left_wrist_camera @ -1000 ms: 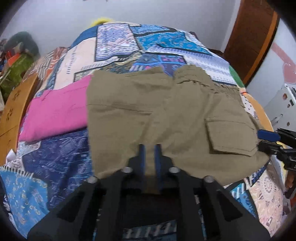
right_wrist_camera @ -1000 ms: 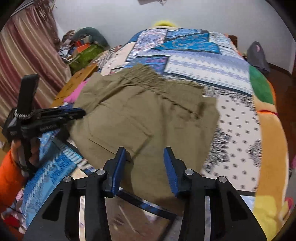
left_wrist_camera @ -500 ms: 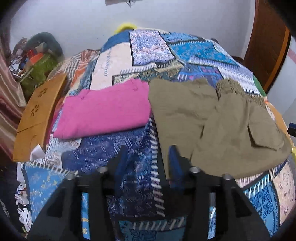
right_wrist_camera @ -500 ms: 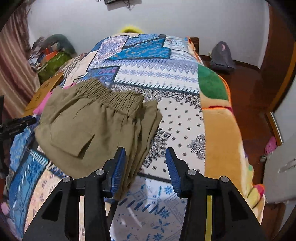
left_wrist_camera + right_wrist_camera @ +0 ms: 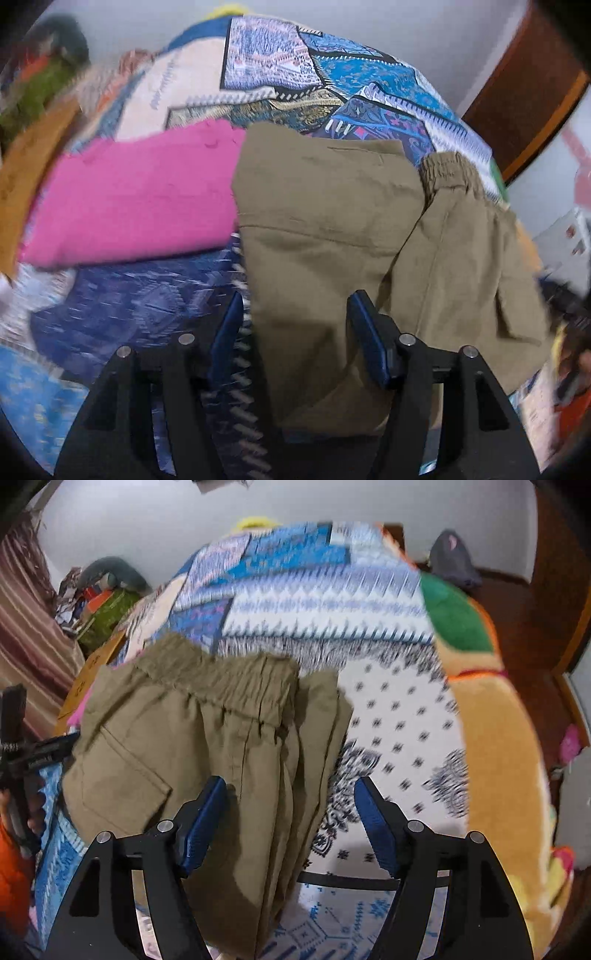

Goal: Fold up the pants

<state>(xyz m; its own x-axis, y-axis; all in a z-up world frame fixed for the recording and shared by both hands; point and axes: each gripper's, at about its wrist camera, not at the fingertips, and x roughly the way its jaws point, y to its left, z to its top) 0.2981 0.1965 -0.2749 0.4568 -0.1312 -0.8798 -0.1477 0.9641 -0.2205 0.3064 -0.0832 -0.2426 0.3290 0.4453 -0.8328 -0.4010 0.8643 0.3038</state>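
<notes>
Pink folded cloth [image 5: 136,199] lies on the bed just beside the khaki pants [image 5: 332,236], touching their left side in the left wrist view. Behind both, the patchwork bedspread [image 5: 280,62] runs to the far edge of the bed, blue, white and cream panels blurred in places. In the right wrist view the spread turns to a dotted white panel [image 5: 399,720] and then a wide orange border [image 5: 498,760] along the bed's right edge, with a green patch [image 5: 454,613] near the far right corner. A wooden board [image 5: 26,173] flanks the bed's left edge, and beyond it sits a heap of clutter [image 5: 99,598] against a striped curtain [image 5: 26,627]. A grey bag [image 5: 454,561] rests on the dark wood floor by the white wall, and a brown door [image 5: 524,85] stands at the right.

The pants lie folded at the near edge of the bed, elastic waistband [image 5: 229,679] toward the far side, a back pocket [image 5: 122,775] facing up and stacked layers showing along their right side.

The left gripper [image 5: 295,332] hovers low over the near part of the pants, its blue fingers [image 5: 227,332] spread wide with nothing between them. The right gripper [image 5: 291,823] is likewise parted, straddling the pants' layered edge without pinching it.
</notes>
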